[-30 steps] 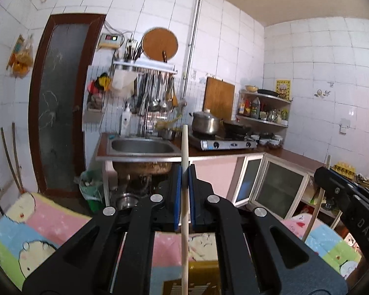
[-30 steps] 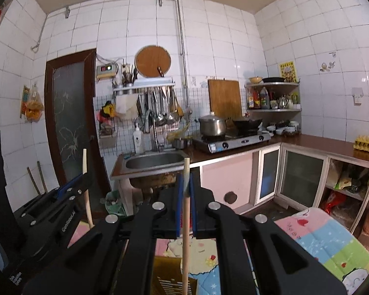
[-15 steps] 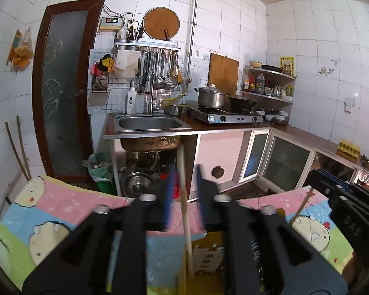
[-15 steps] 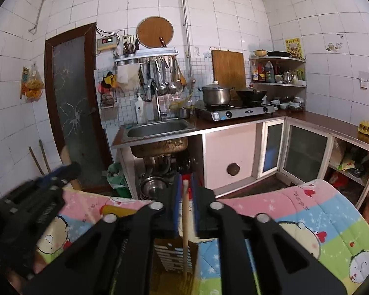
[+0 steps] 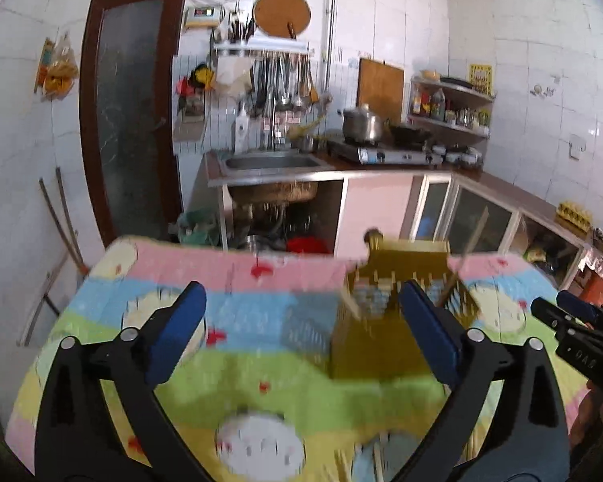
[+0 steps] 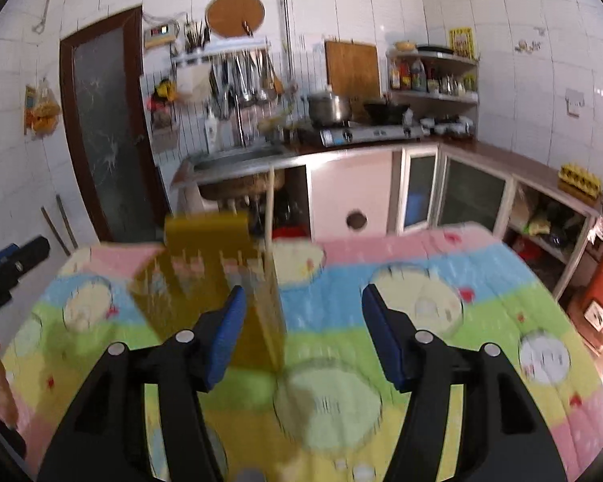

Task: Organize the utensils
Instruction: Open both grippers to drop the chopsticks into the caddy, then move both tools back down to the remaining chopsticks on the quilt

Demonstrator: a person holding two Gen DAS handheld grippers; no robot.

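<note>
While both pairs of jaws are opening and nothing lies between either, the task's thing, an olive-yellow utensil holder (image 5: 386, 321) with slotted walls, stands on the tabletop (image 5: 261, 361) between the two tools. On the left, the left gripper (image 5: 301, 333) is spread wide over bare cloth, its right finger passing in front of the holder's side. A thin wooden stick (image 5: 468, 249) leans out of the holder's right corner, and in the right wrist view another pale stick (image 6: 270, 233) rises from it upright. Further right, the right gripper (image 6: 303, 333) is spread less widely, with the holder just beyond its left finger. My worry is the holder itself: it looks light and tall, so a finger sweeping past could clip a wall or a protruding stick and tip it, spilling what it carries; the blur suggests quick motion, which raises that chance. A cartoon-patterned cloth in pink, blue, green and yellow covers the tabletop, soft and possibly slippery. Behind lies a white-tiled kitchen with a steel sink (image 5: 271, 162), hanging ladles, a stove and a dark door.
</note>
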